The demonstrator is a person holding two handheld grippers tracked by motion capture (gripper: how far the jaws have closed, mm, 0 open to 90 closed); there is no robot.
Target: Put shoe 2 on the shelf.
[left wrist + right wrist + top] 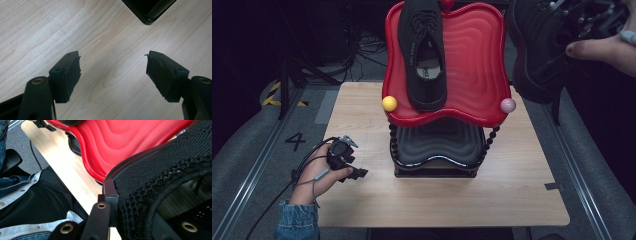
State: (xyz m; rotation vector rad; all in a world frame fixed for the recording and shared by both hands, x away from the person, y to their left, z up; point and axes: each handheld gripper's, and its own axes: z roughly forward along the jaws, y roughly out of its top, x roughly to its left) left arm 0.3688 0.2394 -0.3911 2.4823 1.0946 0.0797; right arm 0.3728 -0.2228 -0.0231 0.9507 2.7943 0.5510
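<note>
One black knit shoe (424,55) lies on the left half of the red wavy tray (472,60), the top tier of a two-tier stand. A second black shoe (534,50) hangs in the air off the tray's right edge, with my right gripper (582,25) shut on it. In the right gripper view the jaws of the right gripper (132,202) clamp the wall of the shoe's (160,177) opening, above the red tray (120,142). My left gripper (357,172) rests low over the table's front left. Its jaws (112,75) stand wide open over bare wood.
The stand's black lower tray (437,142) sits mid-table under the red one. A yellow ball (389,103) and a pink ball (508,105) cap the red tray's front corners. The wooden table (362,110) ends close on every side. The stand's black corner (150,12) lies ahead of the left gripper.
</note>
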